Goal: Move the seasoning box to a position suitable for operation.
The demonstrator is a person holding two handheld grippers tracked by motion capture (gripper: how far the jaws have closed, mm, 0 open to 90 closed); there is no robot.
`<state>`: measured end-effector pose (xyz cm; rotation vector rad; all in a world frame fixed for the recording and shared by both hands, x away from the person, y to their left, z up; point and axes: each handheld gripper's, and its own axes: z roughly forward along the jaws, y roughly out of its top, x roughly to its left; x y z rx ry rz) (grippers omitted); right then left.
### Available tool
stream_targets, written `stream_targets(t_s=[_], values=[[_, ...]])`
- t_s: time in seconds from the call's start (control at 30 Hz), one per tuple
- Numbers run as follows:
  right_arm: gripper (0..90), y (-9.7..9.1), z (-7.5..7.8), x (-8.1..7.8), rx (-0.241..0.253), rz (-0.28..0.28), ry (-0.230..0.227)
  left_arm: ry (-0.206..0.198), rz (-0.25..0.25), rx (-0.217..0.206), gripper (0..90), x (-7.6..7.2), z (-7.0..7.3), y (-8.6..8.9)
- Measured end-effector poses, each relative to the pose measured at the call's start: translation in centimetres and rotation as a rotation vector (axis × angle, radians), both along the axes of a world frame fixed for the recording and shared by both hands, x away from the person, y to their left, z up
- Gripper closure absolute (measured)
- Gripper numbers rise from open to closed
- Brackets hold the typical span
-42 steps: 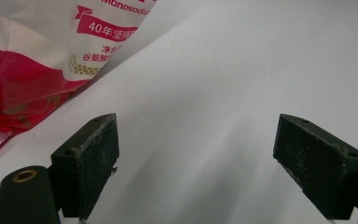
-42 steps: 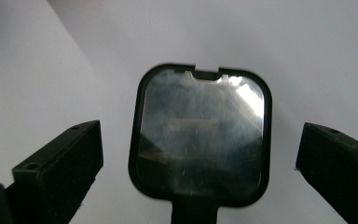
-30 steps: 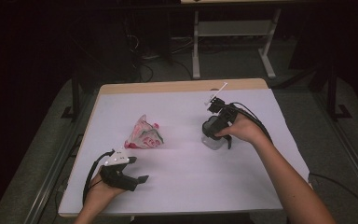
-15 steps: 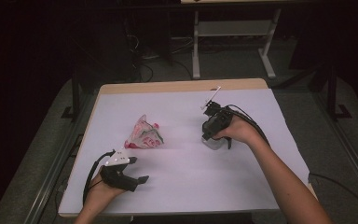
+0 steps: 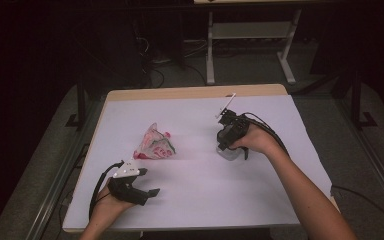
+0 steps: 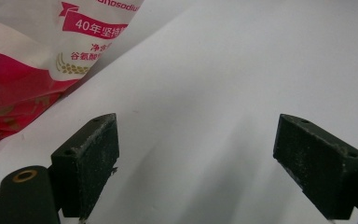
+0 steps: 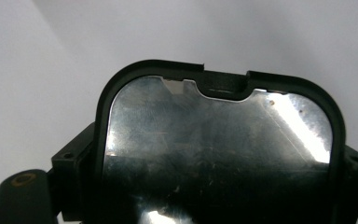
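Two hand-held grippers at work on a smooth white table (image 5: pixel 200 200)

At left, the left gripper (image 5: pixel 147 195) rests low, its matte black jaws wide apart over bare tabletop, near a crinkled red-and-white plastic bag (image 5: pixel 154 145). At right, the right gripper (image 5: pixel 224 150) points down, its jaws just closing on a glossy rounded-rectangle container (image 7: pixel 219 154) with a black rim, set between them on the table
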<state>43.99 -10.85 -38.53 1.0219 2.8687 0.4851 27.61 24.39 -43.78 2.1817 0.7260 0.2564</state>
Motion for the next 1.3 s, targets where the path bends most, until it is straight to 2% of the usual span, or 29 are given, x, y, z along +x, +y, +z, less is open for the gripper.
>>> stream_targets(t_s=[0.2, 0.6, 0.87, 1.03, 1.3], values=[[14.3, 0.0, 0.1, -0.1, -0.018, 0.014, -0.011, -0.001, -0.007, 0.009, 13.8, 0.0, 0.0, 0.0], [14.8, -0.4, 0.3, -0.2, -0.002, 0.019, 0.002, -0.003, -0.005, 0.004, 13.8, 0.1, -0.1, 0.0], [14.9, -0.8, 1.2, -0.9, 0.008, 0.047, -0.004, -0.001, -0.005, -0.002, 13.8, 0.0, 0.0, -0.1], [14.9, -1.0, 1.6, -1.5, 0.008, 0.07, -0.008, 0.001, -0.008, -0.002, 13.8, 0.0, 0.0, -0.1], [14.9, -0.9, 2.7, -3.7, -0.012, 0.163, -0.023, 0.0, -0.011, -0.005, 13.8, -0.2, 0.0, -0.3]])
